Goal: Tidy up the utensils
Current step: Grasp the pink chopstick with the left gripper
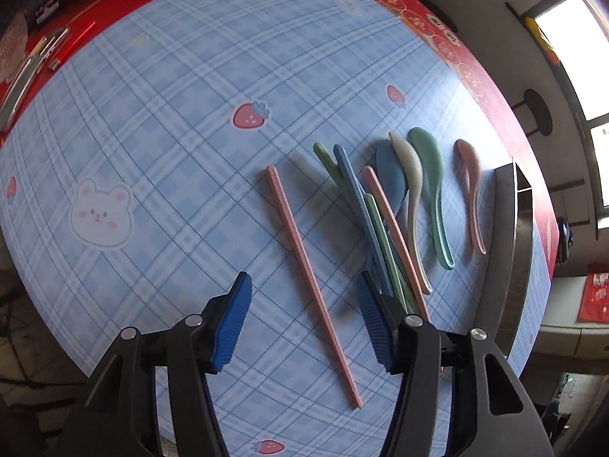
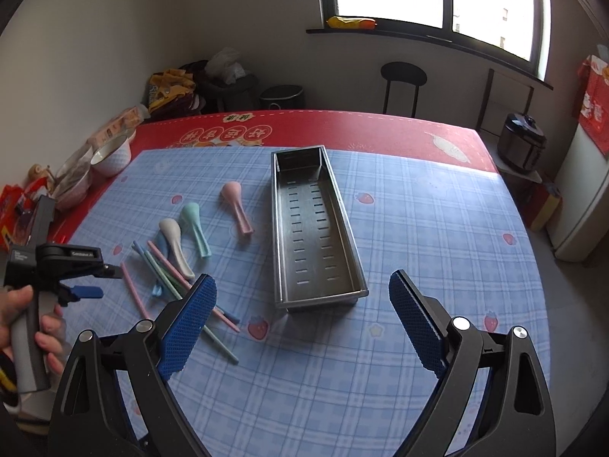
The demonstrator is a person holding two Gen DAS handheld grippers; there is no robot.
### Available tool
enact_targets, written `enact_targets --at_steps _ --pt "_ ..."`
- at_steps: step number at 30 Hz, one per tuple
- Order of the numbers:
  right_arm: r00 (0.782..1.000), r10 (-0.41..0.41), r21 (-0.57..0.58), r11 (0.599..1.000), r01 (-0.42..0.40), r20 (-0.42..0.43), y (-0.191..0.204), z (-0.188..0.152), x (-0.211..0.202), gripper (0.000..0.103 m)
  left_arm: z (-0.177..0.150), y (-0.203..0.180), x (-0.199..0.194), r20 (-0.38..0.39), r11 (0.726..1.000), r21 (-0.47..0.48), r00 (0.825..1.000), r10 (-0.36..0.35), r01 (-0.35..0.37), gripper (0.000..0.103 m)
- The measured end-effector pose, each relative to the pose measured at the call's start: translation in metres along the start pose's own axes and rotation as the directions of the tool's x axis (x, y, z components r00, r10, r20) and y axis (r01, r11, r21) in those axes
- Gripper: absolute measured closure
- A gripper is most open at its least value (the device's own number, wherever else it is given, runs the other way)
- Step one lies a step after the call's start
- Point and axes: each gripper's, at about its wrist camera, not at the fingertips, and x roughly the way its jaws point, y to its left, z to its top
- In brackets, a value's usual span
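Note:
A lone pink chopstick (image 1: 310,282) lies on the blue checked mat and runs between the fingers of my left gripper (image 1: 304,323). The jaws stand apart and neither pad touches it. To its right is a heap of green, blue and pink chopsticks (image 1: 380,228), then blue, white, green (image 1: 430,175) and pink (image 1: 470,190) spoons. In the right wrist view, my right gripper (image 2: 302,320) hangs open and empty in front of the metal tray (image 2: 319,299), which holds nothing. The spoons (image 2: 194,224) and chopsticks (image 2: 163,270) lie left of the tray. A hand holds the left gripper (image 2: 104,282) over them.
The tray's dark wall (image 1: 508,236) stands just right of the pink spoon. A white bowl (image 2: 112,156) and snack packets (image 2: 23,198) crowd the table's far left on the red cloth. A black chair (image 2: 403,76) and a cooker (image 2: 523,141) stand beyond the table.

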Motion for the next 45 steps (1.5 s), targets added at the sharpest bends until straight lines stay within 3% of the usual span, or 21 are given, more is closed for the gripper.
enact_targets --at_steps 7,14,15,16,17,19,26,35,36,37,41,45 --pt "1.000 0.003 0.030 1.000 -0.003 -0.008 -0.024 0.000 0.003 0.014 -0.014 -0.006 0.019 -0.028 0.999 -0.021 0.998 0.047 -0.048 0.065" --pt "1.000 0.016 0.035 0.999 -0.016 -0.009 -0.031 -0.001 0.003 0.014 -0.019 -0.028 0.028 0.008 0.988 0.068 0.990 0.138 -0.139 0.067" --pt "1.000 0.018 0.038 0.999 -0.017 -0.010 -0.032 -0.001 0.003 0.014 -0.020 -0.032 0.029 0.017 0.984 0.075 0.987 0.160 -0.161 0.072" --pt "1.000 0.020 0.041 0.999 -0.019 -0.009 -0.033 0.000 0.004 0.014 -0.021 -0.033 0.029 0.026 0.983 0.086 0.987 0.160 -0.161 0.092" --pt "1.000 0.021 0.045 0.999 -0.021 -0.008 -0.033 0.000 0.003 0.014 -0.020 -0.034 0.030 0.023 0.987 0.093 0.991 0.129 -0.131 0.094" --pt "1.000 0.029 0.055 0.998 -0.029 -0.003 -0.034 0.000 0.004 0.014 -0.022 -0.030 0.029 0.024 0.989 0.097 0.993 0.114 -0.116 0.095" --pt "0.995 0.095 0.081 0.992 -0.094 -0.015 -0.032 -0.001 0.016 0.014 -0.010 0.007 0.011 0.062 0.967 0.177 0.982 0.176 -0.184 0.097" --pt "0.983 0.162 0.053 0.986 -0.158 -0.088 0.002 -0.008 0.047 0.014 -0.003 0.011 0.005 0.131 0.901 0.348 0.965 0.228 -0.260 0.096" --pt "0.983 0.159 0.053 0.986 -0.155 -0.092 0.006 -0.008 0.050 0.016 -0.002 0.010 0.006 0.134 0.895 0.365 0.966 0.223 -0.257 0.096" --pt "0.983 0.155 0.052 0.987 -0.150 -0.099 0.010 -0.007 0.054 0.024 0.000 0.012 0.005 0.135 0.892 0.381 0.969 0.206 -0.243 0.096" --pt "0.984 0.122 0.037 0.992 -0.118 -0.129 0.030 0.000 0.066 0.031 0.012 0.015 0.004 0.143 0.870 0.455 0.980 0.137 -0.188 0.097" --pt "0.984 0.110 -0.051 0.992 -0.118 -0.141 0.059 0.013 0.079 0.053 0.037 0.022 0.006 0.146 0.860 0.483 0.983 0.110 -0.168 0.097"
